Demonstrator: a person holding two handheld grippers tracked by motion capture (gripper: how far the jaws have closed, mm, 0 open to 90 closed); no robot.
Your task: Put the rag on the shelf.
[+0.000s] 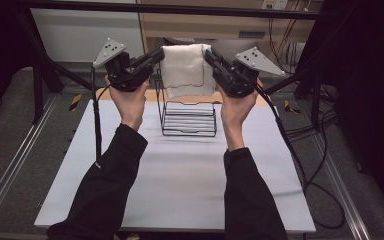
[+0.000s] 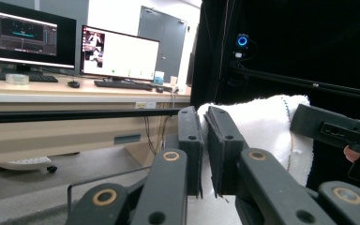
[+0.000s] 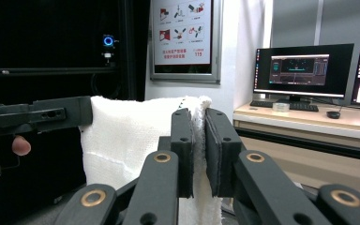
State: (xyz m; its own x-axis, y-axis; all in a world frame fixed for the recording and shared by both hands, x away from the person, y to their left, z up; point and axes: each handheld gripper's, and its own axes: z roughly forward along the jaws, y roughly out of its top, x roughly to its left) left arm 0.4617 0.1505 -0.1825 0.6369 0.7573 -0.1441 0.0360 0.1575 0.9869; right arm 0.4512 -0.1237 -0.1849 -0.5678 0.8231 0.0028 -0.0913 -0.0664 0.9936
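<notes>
Reaching in from the near edge, 2 sleeved forearms rise over the worktop (image 1: pixel 180 180). Farther on, the left gripper (image 1: pixel 156 55) pinches the towel's (image 1: pixel 182 70) left top corner and the right gripper (image 1: pixel 209 54) its right, holding it stretched in the air above the wire rack (image 1: pixel 187 120).

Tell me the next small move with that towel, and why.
Probably lower it straight toward the wire rack. Both the left gripper and right gripper are shut on the white towel's top corners, holding it spread above the rack.
</notes>
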